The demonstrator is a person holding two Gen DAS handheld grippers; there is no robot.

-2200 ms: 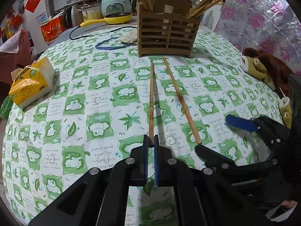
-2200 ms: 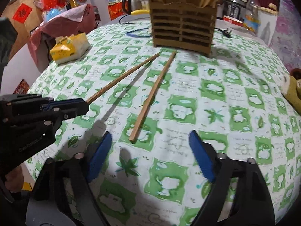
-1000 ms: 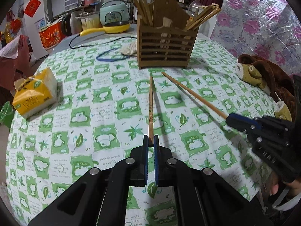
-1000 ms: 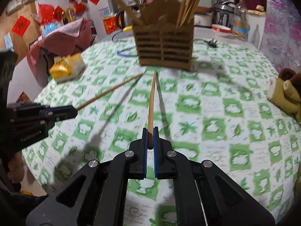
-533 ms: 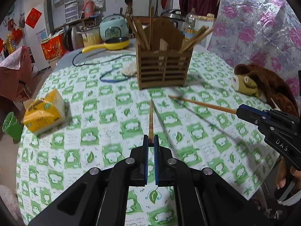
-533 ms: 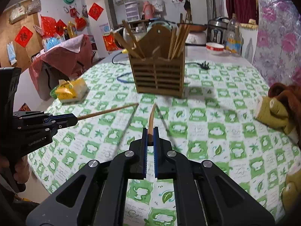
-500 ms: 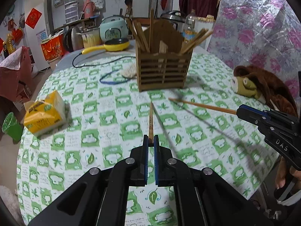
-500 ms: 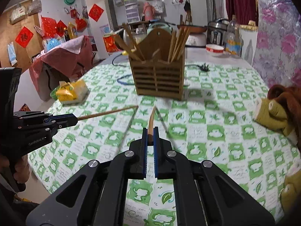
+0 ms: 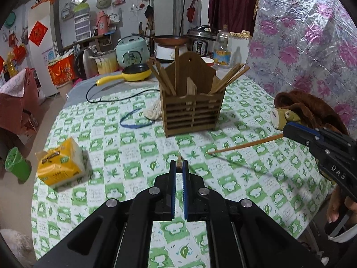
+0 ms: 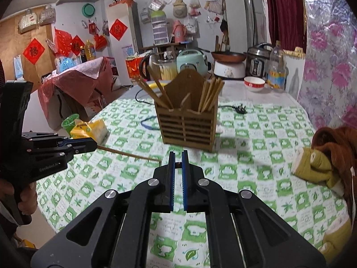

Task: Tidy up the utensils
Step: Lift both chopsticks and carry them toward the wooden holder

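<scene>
A slatted wooden utensil holder stands on the green-checked tablecloth, with several chopsticks leaning in both compartments; it also shows in the right wrist view. My left gripper is shut on one wooden chopstick, seen end-on, held above the table in front of the holder. The same chopstick shows lengthwise in the right wrist view, sticking out of the left gripper. My right gripper is shut on a second chopstick, which shows in the left wrist view pointing left from the right gripper.
A yellow tissue pack lies at the table's left. A brown plush toy lies at the right edge. A blue cord and a string ball lie beside the holder. Cookers and a yellow pan stand behind.
Both grippers have lifted their chopsticks off the tablecloth and tilted them up, so each now points nearly along its own camera axis. The right gripper closed on its chopstick earlier.
</scene>
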